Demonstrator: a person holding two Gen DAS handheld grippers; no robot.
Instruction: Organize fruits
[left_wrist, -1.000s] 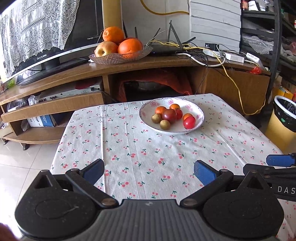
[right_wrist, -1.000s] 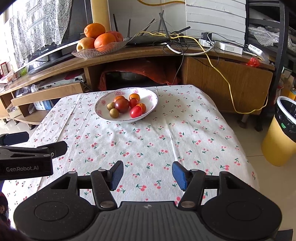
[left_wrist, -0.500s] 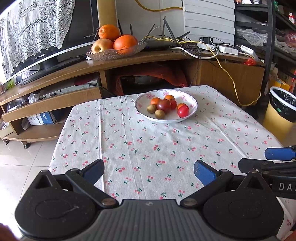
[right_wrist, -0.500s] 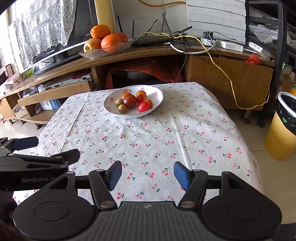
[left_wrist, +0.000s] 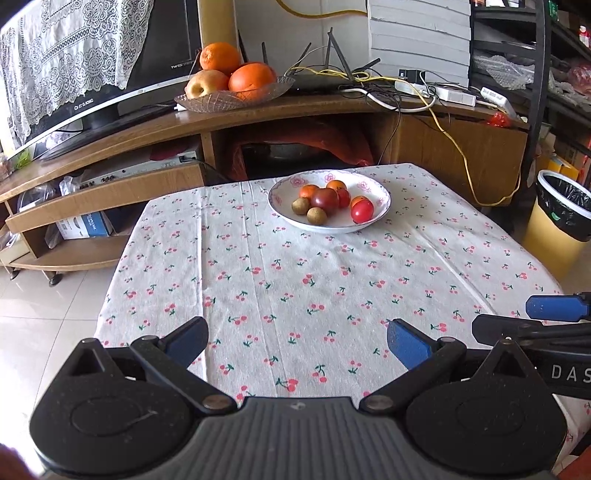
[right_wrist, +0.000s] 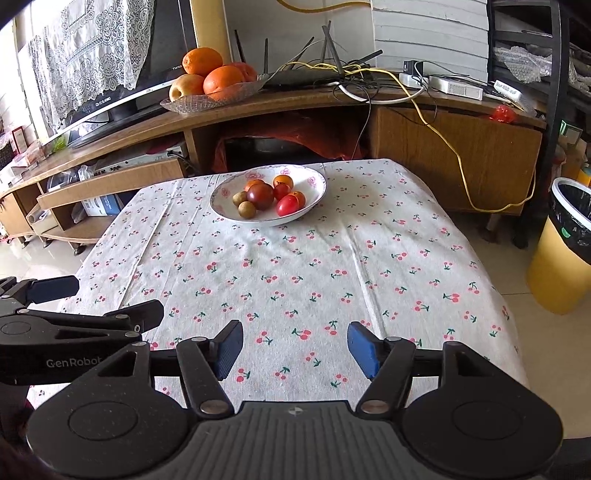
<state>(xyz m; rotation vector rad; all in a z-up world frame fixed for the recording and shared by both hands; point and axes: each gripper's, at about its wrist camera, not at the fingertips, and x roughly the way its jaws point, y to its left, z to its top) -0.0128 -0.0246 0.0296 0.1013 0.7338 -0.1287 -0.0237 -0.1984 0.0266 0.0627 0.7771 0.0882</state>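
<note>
- Small fruits (left_wrist: 327, 203) heaped in white bowl (left_wrist: 380, 210), far side of table (gathered, fits organizing).
- Left gripper (left_wrist: 297, 341) and right gripper (right_wrist: 295, 349) spread, empty, hovering near edge.

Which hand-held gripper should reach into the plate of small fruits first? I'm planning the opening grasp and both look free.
Probably the right hand-held gripper: the plate sits nearly straight ahead of its open jaws. For the left hand-held gripper, also open and empty, the plate lies a little right of centre. The margin is small.

The left gripper (left_wrist: 297, 341) and the right gripper (right_wrist: 293, 349) both hang side by side, jaws wide apart, holding nothing.
</note>
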